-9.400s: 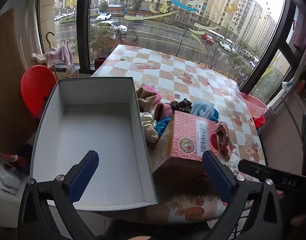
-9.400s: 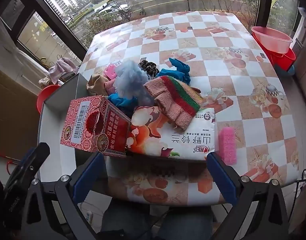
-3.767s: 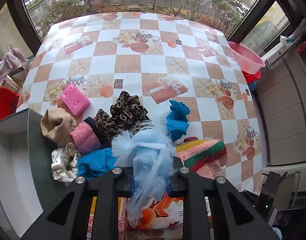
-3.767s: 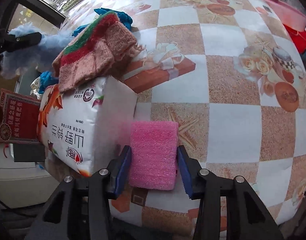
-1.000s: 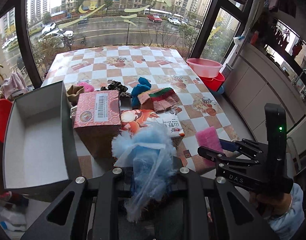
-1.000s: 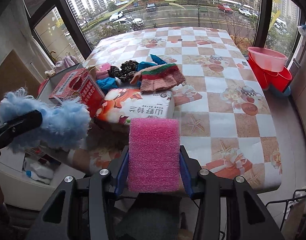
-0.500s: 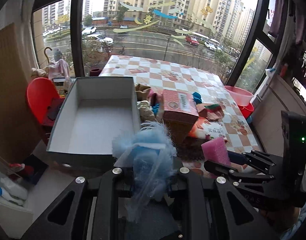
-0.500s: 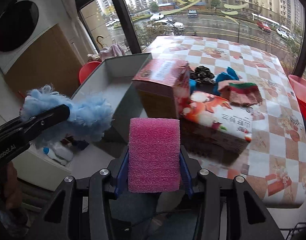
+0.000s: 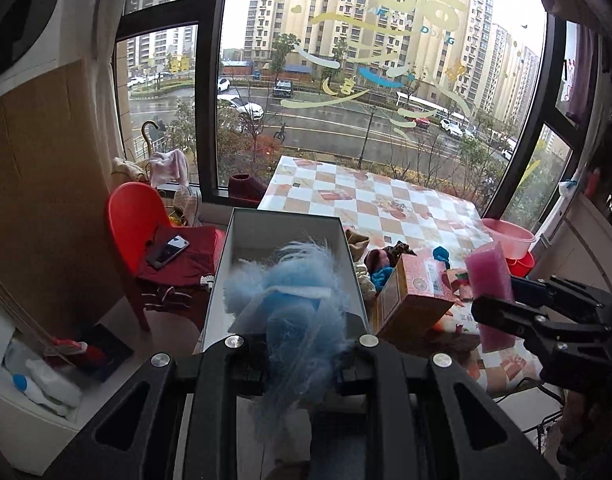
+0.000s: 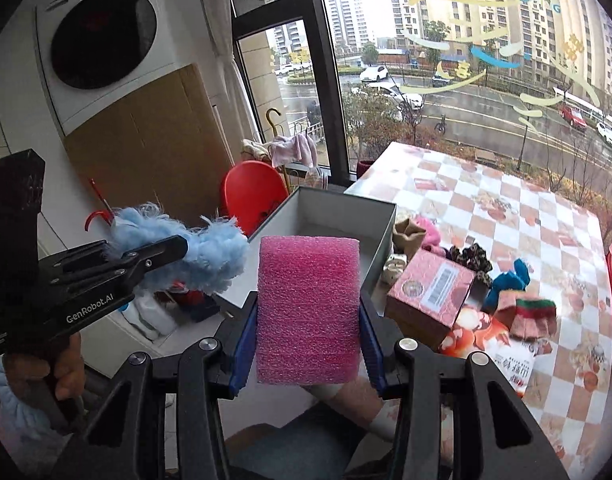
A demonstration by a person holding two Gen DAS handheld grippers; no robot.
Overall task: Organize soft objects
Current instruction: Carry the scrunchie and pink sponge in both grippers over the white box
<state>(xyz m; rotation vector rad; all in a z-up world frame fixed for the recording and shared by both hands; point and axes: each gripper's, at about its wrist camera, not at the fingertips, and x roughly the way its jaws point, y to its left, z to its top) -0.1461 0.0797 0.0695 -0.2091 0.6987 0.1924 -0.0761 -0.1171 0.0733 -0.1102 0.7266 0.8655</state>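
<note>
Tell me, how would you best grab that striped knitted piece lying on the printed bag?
Probably from above, pinching the bunched green-and-red striped edge of the knitted piece. It lies limp and flat on the printed bag, so no side offers a firm face.

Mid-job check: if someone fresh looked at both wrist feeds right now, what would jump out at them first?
Probably the pink foam sponge, upright and clamped in the right gripper, filling the middle of the right wrist view. Next, the fluffy blue duster pinched in the left gripper, held in front of the open grey box. Beyond the box, a heap of soft items lies on the checkered tablecloth.
</note>
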